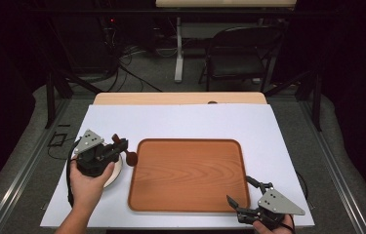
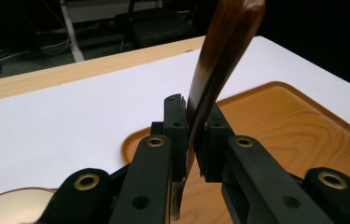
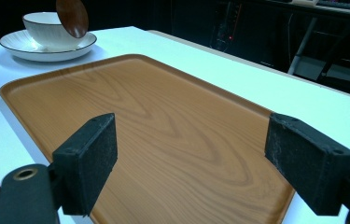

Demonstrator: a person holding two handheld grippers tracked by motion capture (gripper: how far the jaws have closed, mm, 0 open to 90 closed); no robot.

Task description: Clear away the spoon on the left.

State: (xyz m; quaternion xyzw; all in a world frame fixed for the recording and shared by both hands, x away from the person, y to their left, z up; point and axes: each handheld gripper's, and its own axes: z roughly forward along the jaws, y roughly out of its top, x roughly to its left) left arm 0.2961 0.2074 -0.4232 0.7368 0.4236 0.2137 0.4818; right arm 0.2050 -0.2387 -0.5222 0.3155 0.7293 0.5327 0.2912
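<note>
Nearest, at the bottom right of the high view: right gripper (image 1: 243,194), jaws spread wide, nothing between them, hovering at the near right corner of the wooden tray (image 1: 188,204). Same story in the right gripper view: right gripper (image 3: 191,163) gaping over the tray (image 3: 130,121), pads clear of the wood.

A little farther, on the left: left gripper (image 1: 120,145) in the person's left hand (image 1: 87,183), jaws nearly closed and clamped on a dark wooden spoon (image 1: 131,158). Spoon bowl poking out just past the tray's left rim, above the white table cover (image 1: 180,119). In the left gripper view, left gripper (image 2: 192,140) pinching the spoon (image 2: 219,60) along its thin handle, the handle tilted and rising steeply out of the jaws.

Beneath and beside that hand: a white saucer (image 1: 117,170); from the right gripper view, a saucer (image 3: 46,51) bearing a cup (image 3: 46,28), with the spoon (image 3: 72,16) hanging just in front of the cup.

Farthest: bare table edge, then a dark chair (image 1: 236,58) and cables on the floor.

Likely risks, judged from here: narrow grip on a slim, slanted handle, so a twist or slide in the jaws and a dropped spoon. Close quarters with the cup, so a knock from the spoon or the gripper, tipping it off the saucer. Too low a carry, and the spoon bowl catching the tray rim.
</note>
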